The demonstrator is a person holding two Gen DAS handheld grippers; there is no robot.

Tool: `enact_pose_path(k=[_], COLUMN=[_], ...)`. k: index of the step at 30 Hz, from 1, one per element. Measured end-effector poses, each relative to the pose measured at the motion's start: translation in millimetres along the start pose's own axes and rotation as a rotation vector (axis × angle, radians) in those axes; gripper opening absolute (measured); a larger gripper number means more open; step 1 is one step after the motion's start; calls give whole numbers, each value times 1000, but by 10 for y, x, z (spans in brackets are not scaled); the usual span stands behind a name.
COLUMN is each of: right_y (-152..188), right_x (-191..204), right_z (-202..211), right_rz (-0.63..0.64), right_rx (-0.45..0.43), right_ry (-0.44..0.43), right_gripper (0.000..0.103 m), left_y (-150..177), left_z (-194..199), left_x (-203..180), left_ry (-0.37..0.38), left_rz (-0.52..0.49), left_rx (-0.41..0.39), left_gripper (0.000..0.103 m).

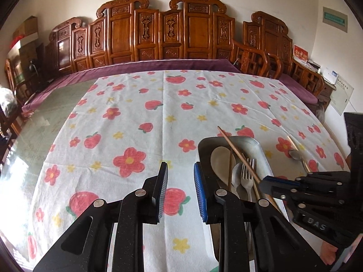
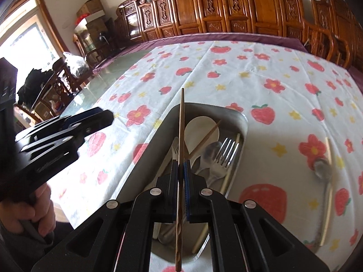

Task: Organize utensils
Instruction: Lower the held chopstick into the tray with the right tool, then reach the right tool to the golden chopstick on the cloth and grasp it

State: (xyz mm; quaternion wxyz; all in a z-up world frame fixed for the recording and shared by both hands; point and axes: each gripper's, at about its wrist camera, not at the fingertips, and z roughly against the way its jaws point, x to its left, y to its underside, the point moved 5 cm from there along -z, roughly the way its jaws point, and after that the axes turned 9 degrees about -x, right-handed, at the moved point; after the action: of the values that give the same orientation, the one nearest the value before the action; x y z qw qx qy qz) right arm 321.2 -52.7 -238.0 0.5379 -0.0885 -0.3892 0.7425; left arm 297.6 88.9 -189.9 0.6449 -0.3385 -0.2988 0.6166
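Observation:
A metal tray (image 2: 244, 122) (image 1: 256, 144) on the flowered cloth holds a white spoon (image 2: 200, 128), a metal spoon (image 2: 211, 153), a fork (image 2: 223, 155) and chopsticks. My right gripper (image 2: 181, 165) is shut on a brown chopstick (image 2: 181, 124) and holds it over the tray; the chopstick also shows in the left wrist view (image 1: 238, 153). My left gripper (image 1: 180, 170) is open and empty, just left of the tray. A metal spoon (image 2: 322, 170) (image 1: 296, 155) and a pale chopstick (image 2: 329, 181) lie on the cloth right of the tray.
The flowered cloth (image 1: 147, 113) covers a glass table (image 1: 56, 106). Carved wooden chairs (image 1: 158, 34) line the far side. A person's hand (image 2: 38, 213) grips the left tool at the left edge of the right wrist view.

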Motion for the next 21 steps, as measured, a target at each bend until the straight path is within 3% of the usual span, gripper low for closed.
enact_pose_path(k=[14,21], right_y=[164,115], right_x=[79,-83], right_z=[-274,75], right_rz=[8,43], right_rx=[62,-10], right_ry=[-31,-16], right_gripper=[9,10], left_y=[33,49], left_z=[-7,-38], left_x=[-32,-92], left_ry=[3,16], left_rz=[-9,-3], left_rx=[9,16], left_gripper=[22,22])
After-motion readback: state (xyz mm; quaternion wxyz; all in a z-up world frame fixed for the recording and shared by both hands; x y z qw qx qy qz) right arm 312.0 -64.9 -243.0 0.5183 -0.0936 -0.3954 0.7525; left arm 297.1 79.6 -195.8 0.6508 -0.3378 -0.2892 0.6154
